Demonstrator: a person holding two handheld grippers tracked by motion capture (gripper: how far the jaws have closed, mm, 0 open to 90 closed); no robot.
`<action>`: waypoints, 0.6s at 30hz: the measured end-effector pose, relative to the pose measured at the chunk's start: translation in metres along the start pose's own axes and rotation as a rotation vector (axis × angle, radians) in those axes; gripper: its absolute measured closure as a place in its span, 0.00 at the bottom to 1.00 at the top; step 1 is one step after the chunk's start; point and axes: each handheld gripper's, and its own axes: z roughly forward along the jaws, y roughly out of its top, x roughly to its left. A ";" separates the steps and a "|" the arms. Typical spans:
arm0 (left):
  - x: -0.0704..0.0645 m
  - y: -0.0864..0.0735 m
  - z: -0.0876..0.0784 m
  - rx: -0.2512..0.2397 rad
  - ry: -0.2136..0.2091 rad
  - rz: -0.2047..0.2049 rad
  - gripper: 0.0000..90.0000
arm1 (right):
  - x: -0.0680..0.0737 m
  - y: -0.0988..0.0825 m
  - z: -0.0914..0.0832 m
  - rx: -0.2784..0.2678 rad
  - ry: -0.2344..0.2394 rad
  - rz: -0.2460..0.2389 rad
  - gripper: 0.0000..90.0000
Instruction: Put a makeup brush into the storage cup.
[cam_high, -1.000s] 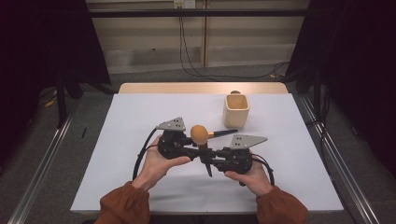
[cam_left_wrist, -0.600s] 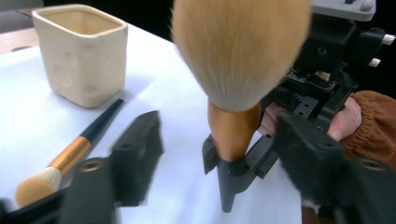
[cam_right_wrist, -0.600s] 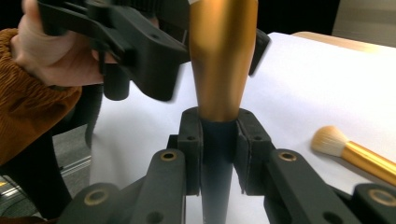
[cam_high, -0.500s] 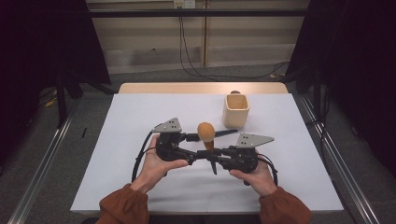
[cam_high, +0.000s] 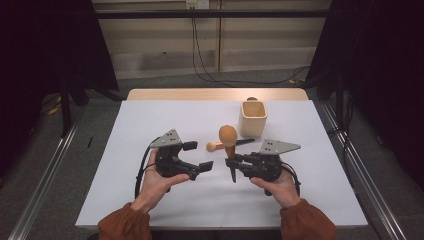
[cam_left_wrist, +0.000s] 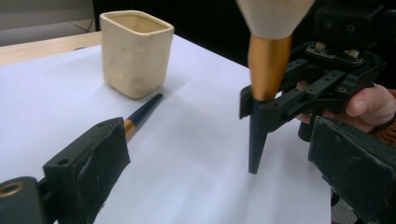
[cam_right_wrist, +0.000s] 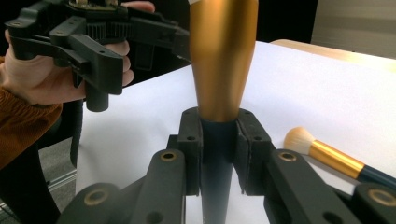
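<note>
A large makeup brush (cam_high: 228, 136) with a tan head, gold ferrule (cam_right_wrist: 223, 60) and dark pointed handle (cam_left_wrist: 256, 140) stands upright, tip down just above the white table. My right gripper (cam_high: 231, 162) is shut on its dark handle, the jaws (cam_right_wrist: 218, 149) pressed on both sides. My left gripper (cam_high: 198, 156) sits to the left of the brush, apart from it; its jaws (cam_left_wrist: 219, 177) have just been opening and hold nothing. A smaller brush (cam_high: 224, 145) lies flat behind, also seen as the small brush (cam_right_wrist: 327, 156) on the sheet.
A cream square cup (cam_high: 253, 119) stands upright at the back right, near the small brush's handle (cam_left_wrist: 142, 112). White sheet (cam_high: 165, 120) covers the table, with a wooden edge (cam_high: 215, 94) at the back. Metal rails run along both sides.
The left gripper has let go of the big brush, opened its jaws and drawn back to the left. The right gripper still holds the brush upright in nearly the same place.
</note>
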 end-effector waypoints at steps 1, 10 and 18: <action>0.001 -0.001 -0.002 -0.010 0.012 0.003 0.05 | -0.001 0.000 -0.001 -0.004 -0.005 -0.002 0.83; 0.004 -0.007 -0.023 -0.036 0.039 0.004 0.03 | -0.005 0.005 -0.007 -0.025 -0.031 -0.007 0.83; 0.007 -0.019 -0.040 -0.049 0.094 0.001 0.04 | -0.011 0.010 -0.013 -0.042 -0.064 -0.011 0.83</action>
